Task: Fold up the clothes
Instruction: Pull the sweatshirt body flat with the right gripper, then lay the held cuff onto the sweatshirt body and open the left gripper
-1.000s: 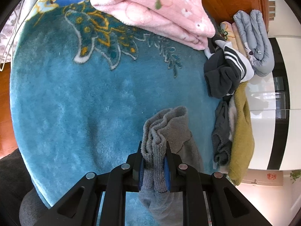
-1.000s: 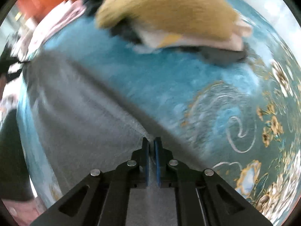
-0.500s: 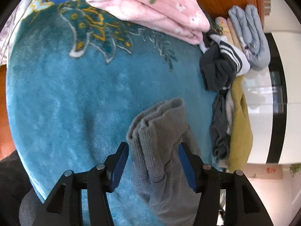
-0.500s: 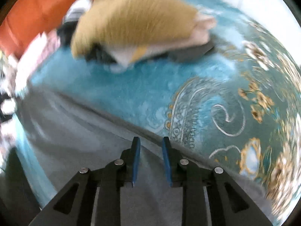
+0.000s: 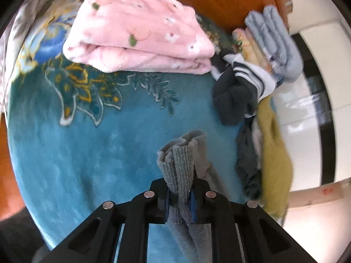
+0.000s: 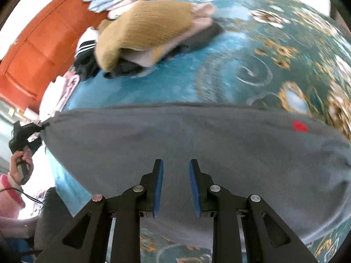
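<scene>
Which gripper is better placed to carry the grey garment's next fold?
Left, probably. The left gripper is shut on a bunched cuff of the grey garment, while the right gripper hovers open, holding nothing.

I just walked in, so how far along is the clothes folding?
Done: a folded pink blanket and blue-grey stack. In hand: the left tongs pinch the grey garment's bunched edge; the right tongs hang open above it. Left: the rumpled mustard sweater pile.

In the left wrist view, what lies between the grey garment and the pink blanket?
Only bare blue carpet separates the grey garment from the pink blanket, left wrist view.
</scene>
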A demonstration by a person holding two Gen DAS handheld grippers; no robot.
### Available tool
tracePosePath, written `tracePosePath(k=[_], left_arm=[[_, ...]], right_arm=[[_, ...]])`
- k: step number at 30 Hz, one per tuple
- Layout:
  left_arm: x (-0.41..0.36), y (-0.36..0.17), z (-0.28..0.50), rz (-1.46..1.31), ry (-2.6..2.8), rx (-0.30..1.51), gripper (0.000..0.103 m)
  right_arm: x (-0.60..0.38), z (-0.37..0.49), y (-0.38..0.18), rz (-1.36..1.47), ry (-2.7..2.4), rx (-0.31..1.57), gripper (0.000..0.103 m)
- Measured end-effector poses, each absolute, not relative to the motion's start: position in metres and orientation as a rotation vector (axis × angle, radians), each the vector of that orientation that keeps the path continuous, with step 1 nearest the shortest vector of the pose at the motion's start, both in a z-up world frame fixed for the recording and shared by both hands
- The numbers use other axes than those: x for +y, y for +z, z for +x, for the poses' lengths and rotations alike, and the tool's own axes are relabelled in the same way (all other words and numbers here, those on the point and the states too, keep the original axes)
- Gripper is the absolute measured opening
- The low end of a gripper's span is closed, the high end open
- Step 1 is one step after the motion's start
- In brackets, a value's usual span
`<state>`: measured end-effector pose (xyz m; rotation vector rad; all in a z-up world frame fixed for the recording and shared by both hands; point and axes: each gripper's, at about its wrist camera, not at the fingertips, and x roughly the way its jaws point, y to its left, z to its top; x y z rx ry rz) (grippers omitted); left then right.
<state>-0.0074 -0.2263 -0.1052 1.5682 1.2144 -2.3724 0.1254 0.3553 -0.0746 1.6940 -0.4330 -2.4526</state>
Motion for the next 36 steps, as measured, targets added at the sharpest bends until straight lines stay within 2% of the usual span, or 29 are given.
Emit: tracePosePath(k=[4,8,18,23,25,29,33,36], left_arm=[[-0.233,-0.139,0.002,1.624,-2.225,1.261,0.015],[-0.247,-0.159,0.023,1.577,-2.112,1.466,0.015],[-0.235,-0.141,0.009,1.605,-2.203,1.332,0.015],[-0.225,-0.117,0.012,1.612,-2.287,1.224,0.015],[-0.209,-0.094,0.012,1.603,-2.392,1.106,0.015],[-0.165,-0.047,0.013,1.564,-2.625,0.821,0.015],[-0.092,-0.026,0.022,1.617,-2.810,0.526,0.015],[-0.031,-0.016,0.031,1.670,-2.933,0.337,0.015]], right_arm=[[0.410,0.135,-0.112,1.796,-2.497,-0.797,0.024],[0.445,0.146,-0.121,1.716,-2.480,-1.138,0.024],[0.536,0.188,-0.070,1.494,-2.791,-1.272,0.025],[0.555,0.185,-0.106,1.590,-2.745,-1.471,0.025],[0.546,0.185,-0.101,1.625,-2.804,-1.419,0.025],[0.510,0.182,-0.064,1.595,-2.964,-1.127,0.025],[0.477,0.172,-0.038,1.490,-2.985,-1.005,0.025],[0.450,0.155,-0.034,1.484,-2.894,-0.925,0.032]])
